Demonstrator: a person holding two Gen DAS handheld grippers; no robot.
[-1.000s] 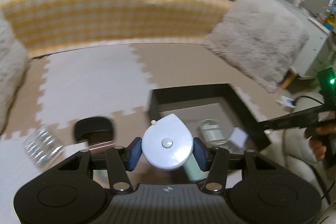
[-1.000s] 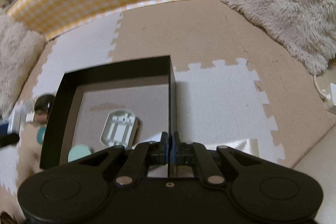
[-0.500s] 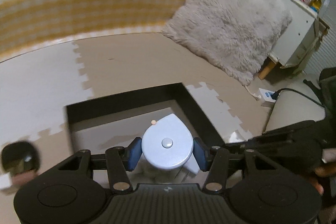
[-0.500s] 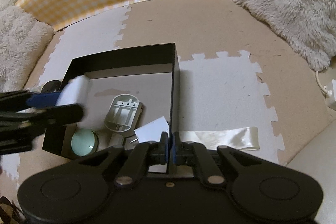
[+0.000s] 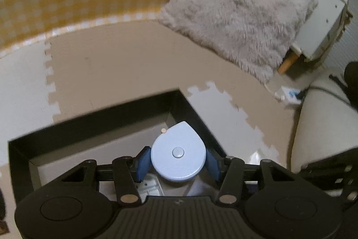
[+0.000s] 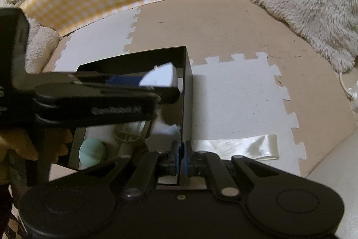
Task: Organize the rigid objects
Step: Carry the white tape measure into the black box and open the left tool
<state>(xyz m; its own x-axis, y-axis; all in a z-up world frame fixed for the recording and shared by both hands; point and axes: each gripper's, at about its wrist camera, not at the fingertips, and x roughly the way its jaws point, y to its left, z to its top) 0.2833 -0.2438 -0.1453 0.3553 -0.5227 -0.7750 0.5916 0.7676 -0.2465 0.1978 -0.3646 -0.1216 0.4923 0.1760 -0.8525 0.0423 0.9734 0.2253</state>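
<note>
the left gripper (image 5: 178,160) clamps a pale blue teardrop-shaped object (image 5: 178,155), held above the inside of the black box (image 5: 94,124). the right gripper (image 6: 181,155) is pinched on the box's near right wall. a mint disc (image 6: 92,152) lies in the box.

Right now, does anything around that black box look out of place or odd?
One thing: a shiny cream strip lies loose on the foam mat just outside the black box, while the other items sit inside.
</note>
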